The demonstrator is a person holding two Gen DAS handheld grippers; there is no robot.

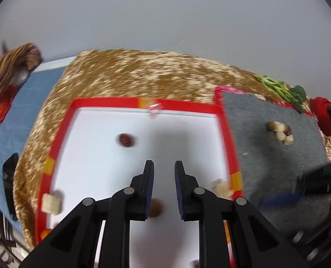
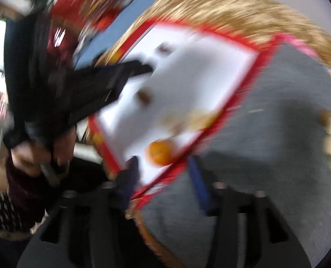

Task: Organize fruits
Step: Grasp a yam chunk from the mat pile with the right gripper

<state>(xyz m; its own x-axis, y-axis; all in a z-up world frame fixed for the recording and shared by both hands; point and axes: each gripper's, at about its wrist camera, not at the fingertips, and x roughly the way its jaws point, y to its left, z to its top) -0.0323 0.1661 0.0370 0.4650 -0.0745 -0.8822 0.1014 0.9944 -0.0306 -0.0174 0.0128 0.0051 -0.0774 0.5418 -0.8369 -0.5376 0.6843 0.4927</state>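
Fruit lies scattered on a white tray with a red rim [image 1: 225, 134], and the nearest piece to the right gripper [image 2: 163, 178] is an orange [image 2: 160, 151], sitting in the tray's near corner just ahead of that gripper and between the lines of its two blue-padded fingers. The right jaws stand apart and hold nothing; the view is heavily smeared, so whether a pad touches the orange cannot be told. The orange is round, so no long axis matters; the rim beside it probably does. The left gripper [image 1: 164, 187] hovers over the tray's middle, jaws parted and empty, with a brown fruit [image 1: 155, 207] just below its left finger. Farther out, a dark red fruit [image 1: 126, 140] lies toward the tray's far left. Pale chunks sit at the tray's left [image 1: 51, 203] and right [image 1: 222, 188] rims. On the grey mat [image 1: 266, 156] to the right, a small heap [image 1: 280, 131] of pale pieces is already gathered.
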